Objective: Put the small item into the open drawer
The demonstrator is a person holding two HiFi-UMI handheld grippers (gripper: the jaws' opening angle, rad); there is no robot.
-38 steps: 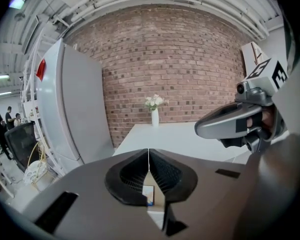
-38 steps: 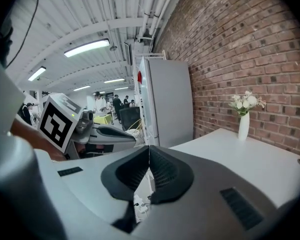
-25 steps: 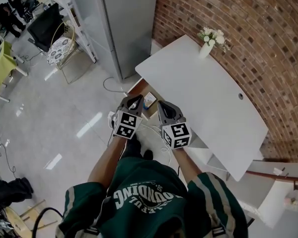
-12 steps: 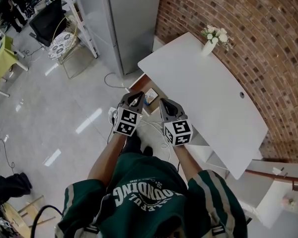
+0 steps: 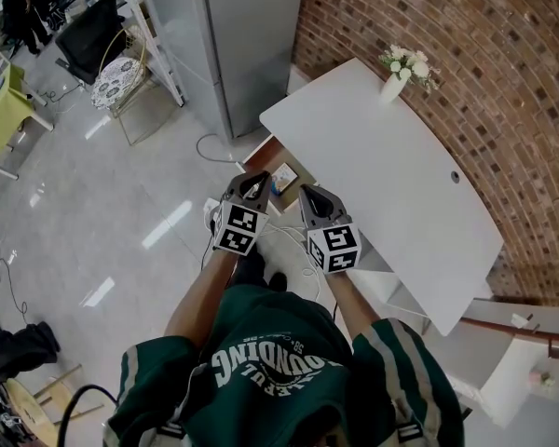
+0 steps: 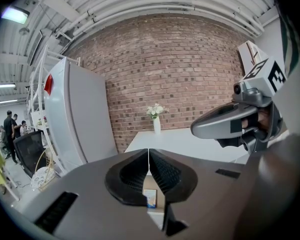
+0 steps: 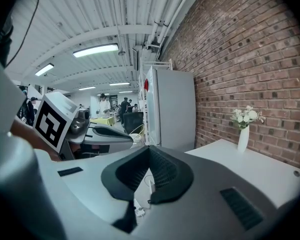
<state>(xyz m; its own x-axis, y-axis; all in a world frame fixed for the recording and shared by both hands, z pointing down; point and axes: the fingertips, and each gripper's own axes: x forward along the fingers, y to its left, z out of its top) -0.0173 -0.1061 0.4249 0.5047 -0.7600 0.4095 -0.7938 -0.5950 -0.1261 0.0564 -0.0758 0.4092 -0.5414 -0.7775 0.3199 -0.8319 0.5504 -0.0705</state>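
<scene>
Hardly anything is moving since a second ago: I'm holding left tongs [image 5: 253, 182] and right tongs [image 5: 310, 195] clenched, empty, risking shoving the small item [image 5: 282, 182] instead of gripping it.

Left gripper [image 5: 254, 184] and right gripper [image 5: 311, 199] side by side, jaws together, empty, tilted slightly down, beside white table [image 5: 391, 170] edge

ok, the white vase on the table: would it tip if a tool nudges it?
Probably tips easily: the vase is tall and narrow, and the flowers spread wider than its base. Its smooth white surface looks glazed, so likely slippery and breakable. It stands near the far edge of the table, so a push might send it off.
</scene>
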